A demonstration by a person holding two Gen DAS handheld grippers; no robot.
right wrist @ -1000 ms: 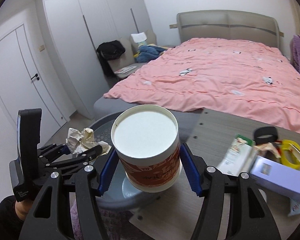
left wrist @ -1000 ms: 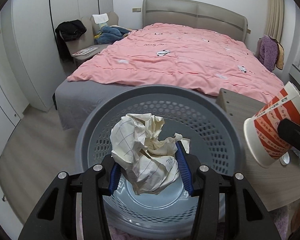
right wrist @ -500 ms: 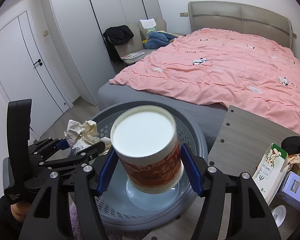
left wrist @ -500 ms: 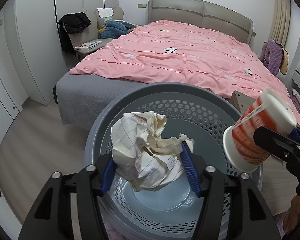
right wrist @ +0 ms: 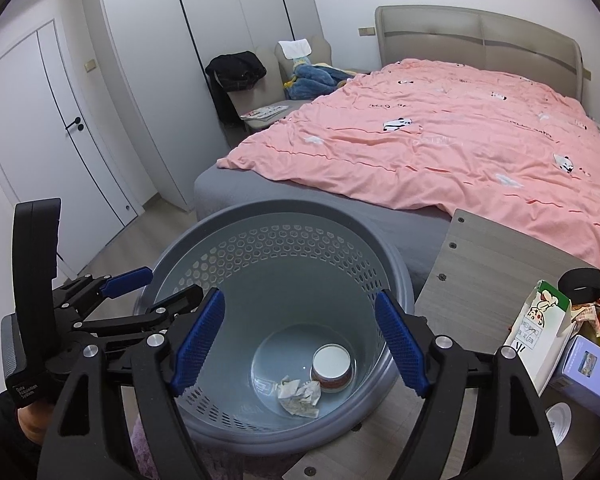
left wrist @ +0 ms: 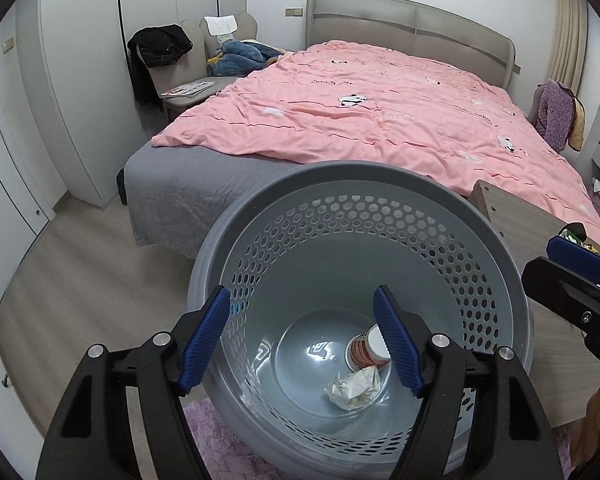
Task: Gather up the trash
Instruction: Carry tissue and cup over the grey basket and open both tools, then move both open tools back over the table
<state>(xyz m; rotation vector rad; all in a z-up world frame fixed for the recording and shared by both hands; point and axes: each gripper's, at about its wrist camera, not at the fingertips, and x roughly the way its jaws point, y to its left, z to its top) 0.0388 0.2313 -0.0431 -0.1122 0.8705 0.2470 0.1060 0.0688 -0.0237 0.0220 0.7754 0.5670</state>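
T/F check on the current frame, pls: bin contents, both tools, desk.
1. The crumpled paper lies at the bottom of the grey perforated bin. True.
2. The right tool is shut on the paper cup. False: its jaws stand open and empty; the cup is in the bin beside the paper.
3. The left tool is open and holds nothing. True.
4. The bin stands on the bed. False: it stands on the floor between the pink-covered bed and the wooden desk.
5. A milk carton is on the desk. True.
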